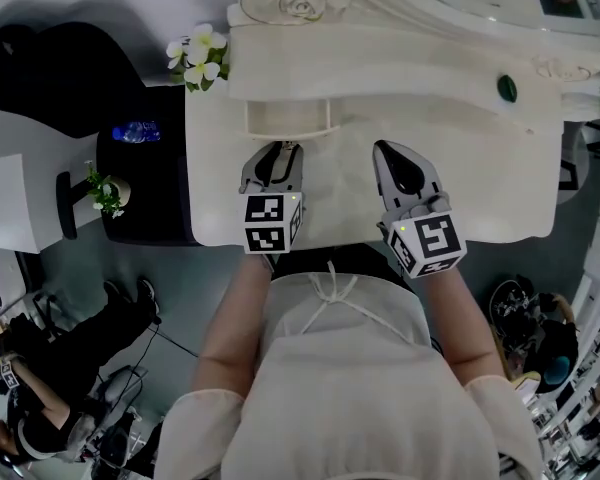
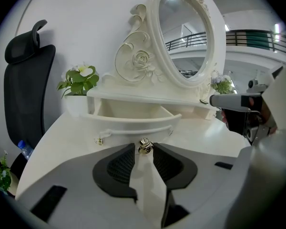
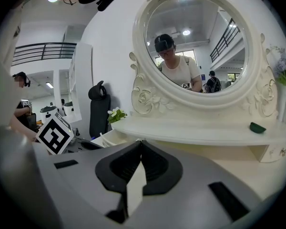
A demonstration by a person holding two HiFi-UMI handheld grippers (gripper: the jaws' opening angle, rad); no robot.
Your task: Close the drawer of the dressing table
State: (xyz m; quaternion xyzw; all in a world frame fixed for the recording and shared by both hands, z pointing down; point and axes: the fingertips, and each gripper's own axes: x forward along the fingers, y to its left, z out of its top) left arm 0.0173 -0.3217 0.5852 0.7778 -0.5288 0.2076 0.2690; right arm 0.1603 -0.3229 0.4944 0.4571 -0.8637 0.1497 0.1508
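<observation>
The white dressing table (image 1: pixel 480 188) has its middle drawer (image 1: pixel 287 118) pulled out, and the drawer (image 2: pixel 133 120) shows empty in the left gripper view. A small metal knob (image 2: pixel 144 146) sits on the drawer's curved front. My left gripper (image 1: pixel 277 153) is right at that front, and in its own view the left gripper (image 2: pixel 144 147) has both jaw tips against the knob. My right gripper (image 1: pixel 393 153) hovers over the tabletop to the right of the drawer. The right gripper (image 3: pixel 141 143) has its jaws together with nothing between them.
An oval mirror (image 2: pixel 186 37) stands behind the drawer shelf. White flowers (image 1: pixel 198 56) sit at the table's left corner, and a dark green object (image 1: pixel 507 88) lies on the right shelf. A black chair (image 2: pixel 26 89) stands to the left. A person (image 1: pixel 40 408) is at lower left.
</observation>
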